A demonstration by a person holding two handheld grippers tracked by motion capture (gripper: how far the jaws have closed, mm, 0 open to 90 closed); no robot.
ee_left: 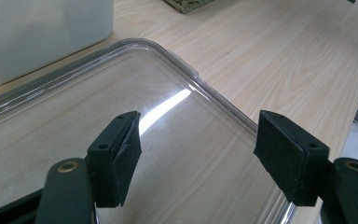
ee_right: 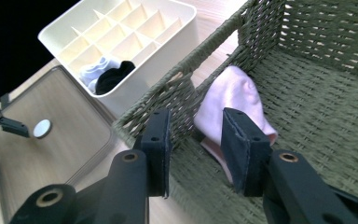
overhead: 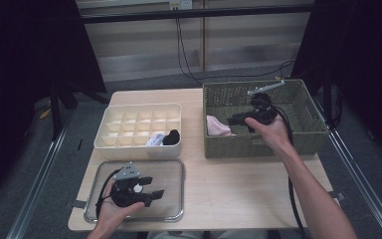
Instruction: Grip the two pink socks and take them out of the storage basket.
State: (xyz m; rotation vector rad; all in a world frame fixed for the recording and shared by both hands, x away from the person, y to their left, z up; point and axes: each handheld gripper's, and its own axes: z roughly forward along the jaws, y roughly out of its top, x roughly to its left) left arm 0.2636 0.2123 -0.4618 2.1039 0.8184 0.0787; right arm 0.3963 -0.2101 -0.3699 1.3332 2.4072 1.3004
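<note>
Your left gripper (overhead: 149,187) hovers over the clear tray (overhead: 169,167) at the near edge of the pale wooden table (overhead: 238,184), jaws wide and empty. Dark curtains flank a grey floor. Your right gripper (ee_right: 193,151), jaws partly closed on nothing, sits inside the green wicker basket (ee_right: 335,93) just short of the soft, pale pink sock (ee_right: 235,93) by its left wall.

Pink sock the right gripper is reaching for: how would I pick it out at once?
Look in the olive woven basket on the table's right side. The pale pink folded sock lies on its floor in the near-left corner, against the wall facing the cream divided box. It is the only cloth in the basket.
</note>
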